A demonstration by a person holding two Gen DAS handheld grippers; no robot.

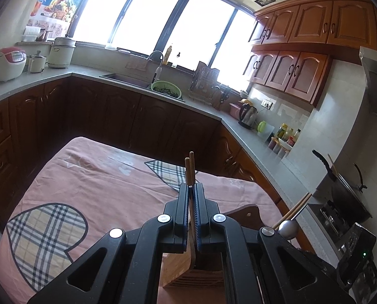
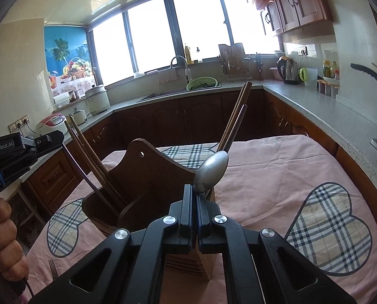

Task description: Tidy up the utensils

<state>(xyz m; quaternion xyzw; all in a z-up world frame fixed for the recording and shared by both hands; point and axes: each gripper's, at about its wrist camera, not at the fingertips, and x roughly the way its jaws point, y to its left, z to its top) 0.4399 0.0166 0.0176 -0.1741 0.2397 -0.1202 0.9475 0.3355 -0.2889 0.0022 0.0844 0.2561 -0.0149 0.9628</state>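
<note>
Both grippers shut, each clamped on cutlery above a wooden utensil holder [image 2: 148, 177] standing on a table under a pink cloth [image 2: 277, 172] with plaid hearts. Left gripper [image 1: 191, 190]: jaws pinched on a pair of brown chopsticks [image 1: 190, 167], tips poking up just past the fingertips, shafts running down between the pads toward the holder's slatted front below. In the right wrist view, those same chopsticks seen leaning steeply in the holder's left compartment, lower ends already inside it; so, by judgement, little more than a downward slide and a release left there. Right gripper [image 2: 193, 190]: jaws closed on the neck of a metal spoon [image 2: 211, 169], bowl up and just beyond the fingertips, handle hidden between the pads and pointing down toward the holder's right side. Long axis of both items near upright, both directly over the holder, neither hand needing to reach across. Another pair of chopsticks [image 2: 235, 116] rising from the right compartment just behind the spoon bowl, the likeliest thing to snag as the spoon goes down. A fork [image 2: 53, 268] lying on the cloth at lower left, near the person's left hand [image 2: 1, 240], not yet sorted. Kitchen counter, sink and kettle well apart behind.
</note>
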